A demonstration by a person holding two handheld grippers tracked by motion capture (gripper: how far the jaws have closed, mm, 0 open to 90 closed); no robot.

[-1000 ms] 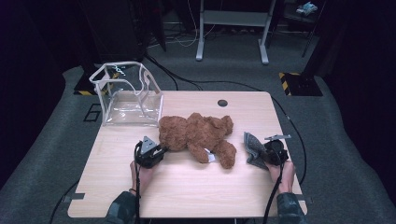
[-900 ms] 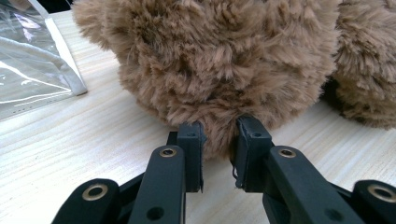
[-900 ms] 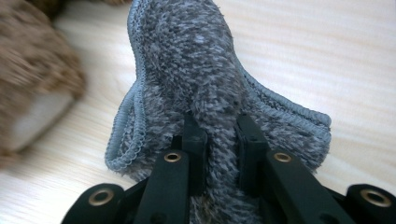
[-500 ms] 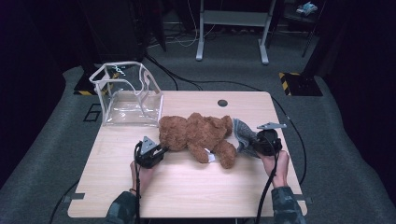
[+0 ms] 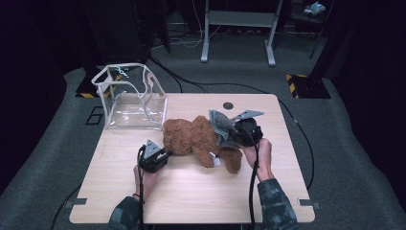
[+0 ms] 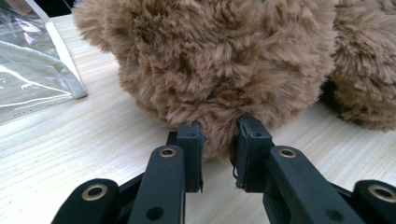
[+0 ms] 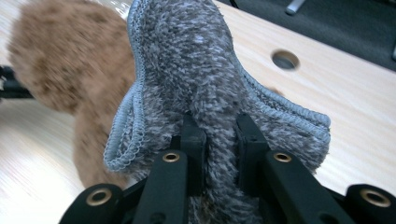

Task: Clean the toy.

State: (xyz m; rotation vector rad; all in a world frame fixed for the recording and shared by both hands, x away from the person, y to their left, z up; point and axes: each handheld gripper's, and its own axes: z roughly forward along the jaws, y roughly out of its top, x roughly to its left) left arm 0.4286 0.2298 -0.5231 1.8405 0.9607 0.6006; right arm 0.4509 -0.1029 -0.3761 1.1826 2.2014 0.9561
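- The teddy bear (image 5: 198,139) lies on the wooden table (image 5: 191,201) near the middle of the high view, stretched from centre-left toward the right.
- The left gripper (image 5: 155,155) sits just left of centre in the high view, at the bear's left end, held by a hand (image 5: 143,177) coming up from the bottom edge.
- In the left gripper view its jaws are pinching a tuft of the bear's brown fur (image 6: 217,126) low in the middle of the frame, with the fur bulging above and between them.
- The right gripper (image 5: 234,132) is right of centre in the high view, over the bear's right part, with the other hand (image 5: 258,153) below it.
- It is clamped on a grey cloth (image 5: 220,125), which stands up from the jaws and hangs over the bear.
- In the right gripper view the cloth (image 7: 196,70) fills the middle, its stitched blue-grey edge curling down the left side; the jaws press into its fuzzy pile from both sides.
- The bear is a blurred brown shape at the upper left of that view.
- A clear plastic bag (image 5: 131,98) with white trim stands open at the upper left of the table, its corner just beside the bear.
- A small round hole (image 5: 228,105) in the table shows above the cloth.
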